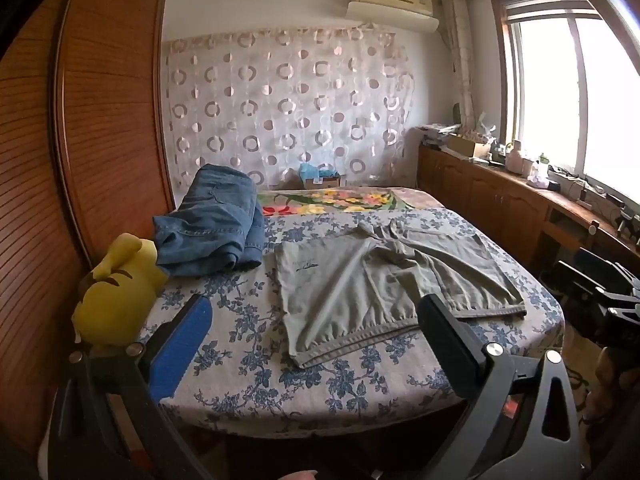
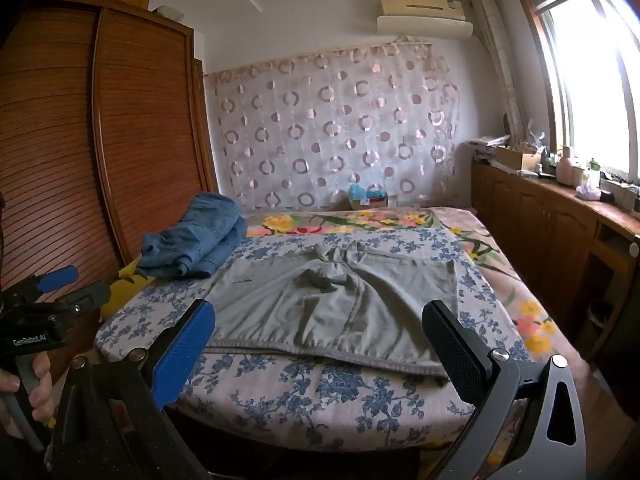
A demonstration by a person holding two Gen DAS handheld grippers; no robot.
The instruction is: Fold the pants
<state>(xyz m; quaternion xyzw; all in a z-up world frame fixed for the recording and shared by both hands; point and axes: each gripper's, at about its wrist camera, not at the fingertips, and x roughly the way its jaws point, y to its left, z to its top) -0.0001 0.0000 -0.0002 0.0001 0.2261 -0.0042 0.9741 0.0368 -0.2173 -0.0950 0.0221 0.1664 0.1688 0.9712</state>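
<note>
Both grippers — left gripper (image 1: 314, 320) and right gripper (image 2: 320, 328) — hover with fingers spread wide, holding nothing, short of the bed (image 1: 240, 360). Grey pants (image 1: 384, 276) lie flat on the bed, jeans (image 1: 212, 224) heaped beside them.

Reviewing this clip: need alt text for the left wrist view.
Grey pants lie spread, partly rumpled, on a blue-floral bedsheet, framed by the open left gripper held in front of the bed. Folded blue jeans and a yellow plush toy sit at the bed's left edge beside a wooden wardrobe.
</note>
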